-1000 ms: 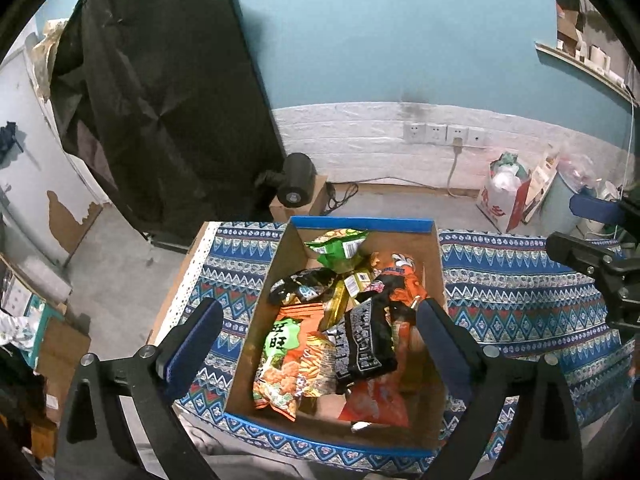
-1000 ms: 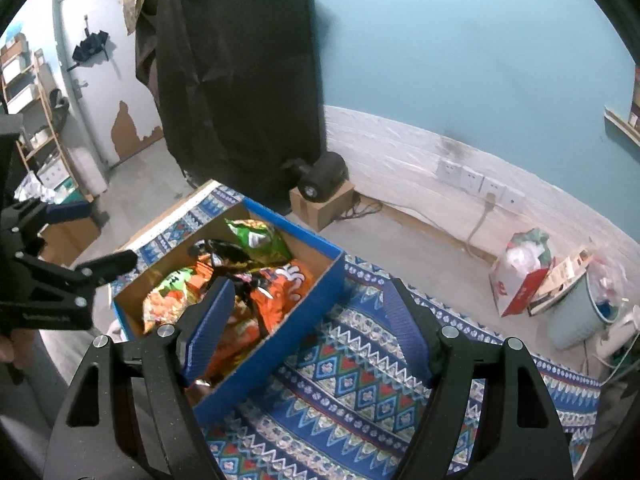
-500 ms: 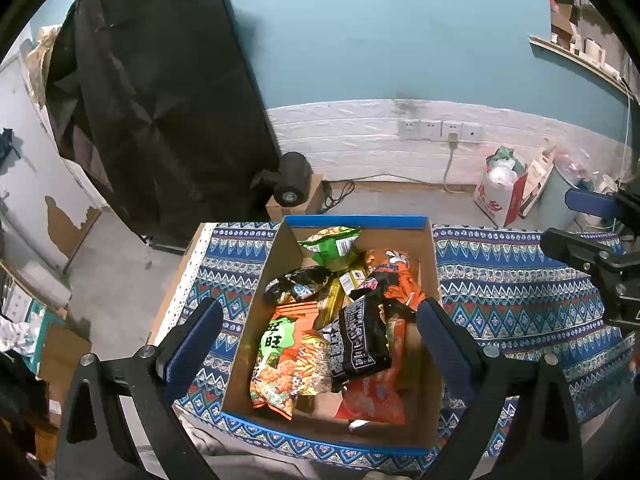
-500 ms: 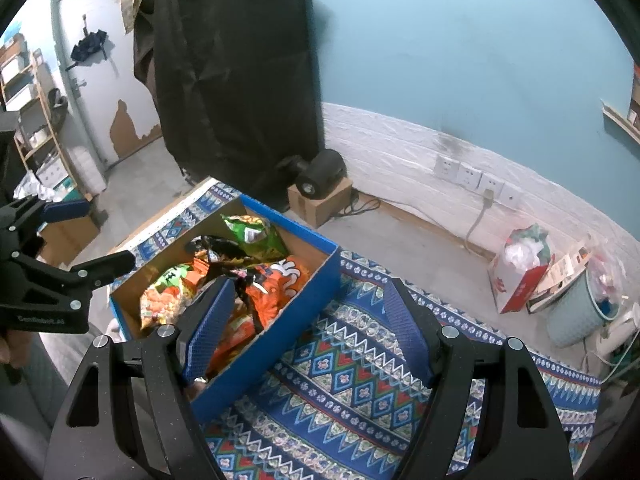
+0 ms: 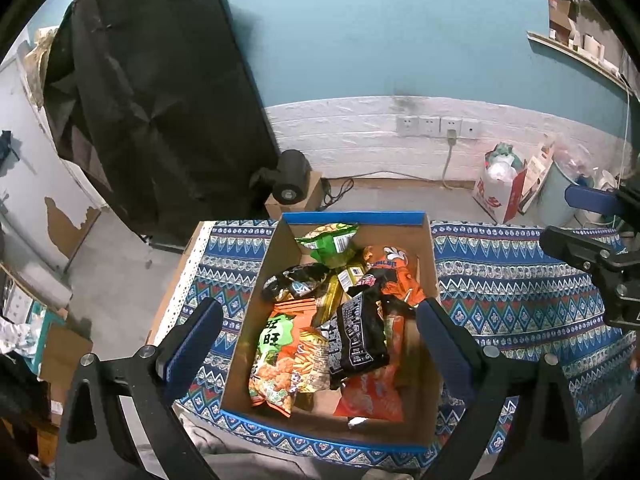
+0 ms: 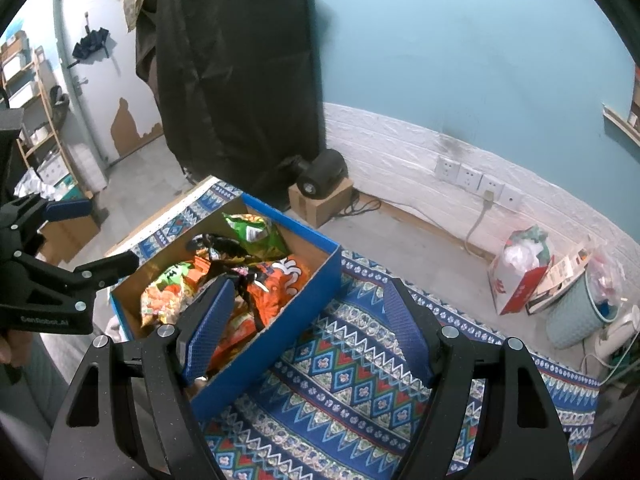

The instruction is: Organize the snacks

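1. Blue padding lines the fingers of the left gripper [image 5: 320, 340], which are spread wide apart with nothing between them, hanging above the near half of the cardboard box [image 5: 424, 240].
2. The right gripper [image 6: 308, 324] has its fingers just as wide apart and bare, over the patterned cloth [image 6: 352, 380] just beside the box's blue outer wall, at about 9 o'clock in its own view.
3. The snacks lie heaped inside the box: an orange-and-green bag [image 5: 280, 360] at the near left, a black packet [image 5: 358, 336] overlapping it at 3 o'clock, a red bag [image 5: 372, 396] nearest the front wall.
4. Further in sit a dark packet [image 5: 298, 282], an orange bag [image 5: 390, 268] and, at 12 o'clock against the far wall, a green bag [image 5: 330, 240].
5. The box rests on the cloth-covered counter [image 5: 520, 280].
6. Beyond the counter, a black drape [image 5: 152, 100] hangs at 10 o'clock and wall sockets [image 5: 438, 126] sit at 1 o'clock.
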